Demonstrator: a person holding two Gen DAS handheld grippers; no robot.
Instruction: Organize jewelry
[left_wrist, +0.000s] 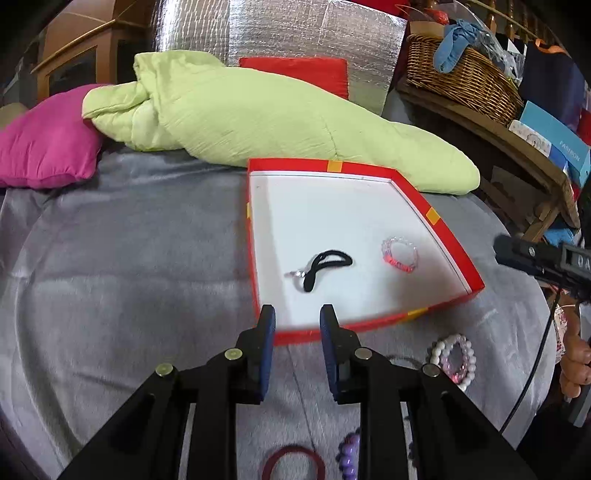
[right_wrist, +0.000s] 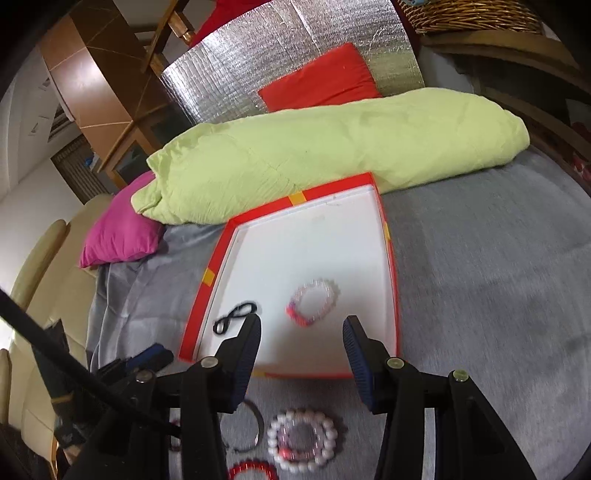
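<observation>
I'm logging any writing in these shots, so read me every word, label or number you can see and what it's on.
"FASHION": on the blue box on the wooden shelf at right, left wrist view.
"DA": on the black body of the right gripper, cut off by the frame edge, so incomplete.
The red tray shows only plain yellow patches, no text.
Right wrist view: nothing readable.
</observation>
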